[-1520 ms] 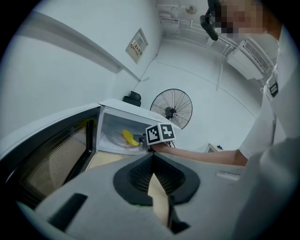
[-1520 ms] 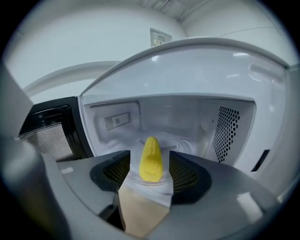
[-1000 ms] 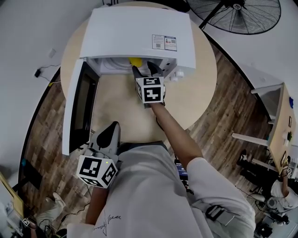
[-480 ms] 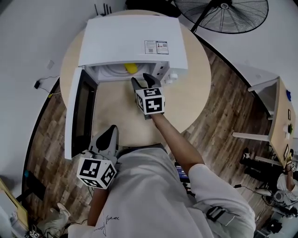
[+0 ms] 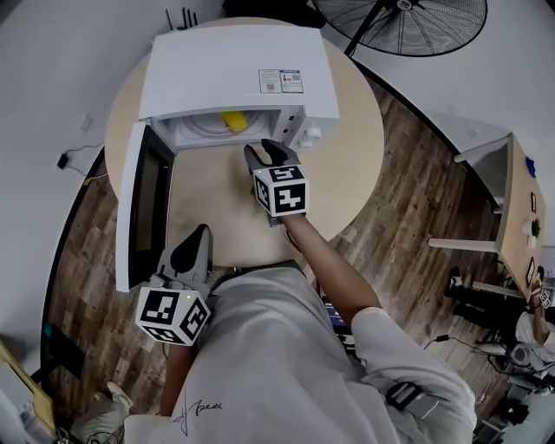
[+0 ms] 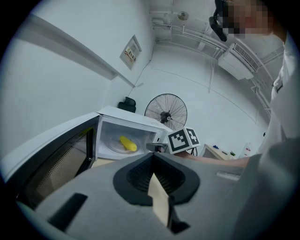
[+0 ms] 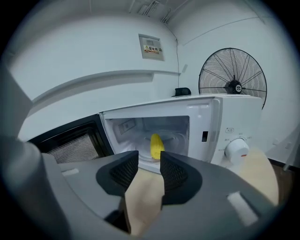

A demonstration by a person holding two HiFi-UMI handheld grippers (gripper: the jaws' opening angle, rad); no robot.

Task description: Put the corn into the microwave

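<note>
The yellow corn point(image 5: 232, 120) lies on the turntable inside the white microwave point(image 5: 234, 74), whose door point(image 5: 139, 212) hangs open to the left. It also shows in the left gripper view as the corn point(image 6: 128, 143) and in the right gripper view as the corn point(image 7: 156, 146). My right gripper point(image 5: 263, 152) hovers over the table just outside the microwave's mouth; its jaws are closing, with a gap and nothing between them point(image 7: 149, 161). My left gripper point(image 5: 192, 243) rests near the table's front edge beside the door, shut and empty point(image 6: 152, 159).
The microwave stands on a round wooden table point(image 5: 347, 182). Its control knob point(image 7: 236, 149) is right of the cavity. A standing fan point(image 5: 403, 17) is behind the table, and a desk point(image 5: 520, 217) stands far right on the wood floor.
My right gripper has drawn back from the microwave's mouth toward me and its jaws have narrowed. The corn stays inside. The left gripper has barely moved.
</note>
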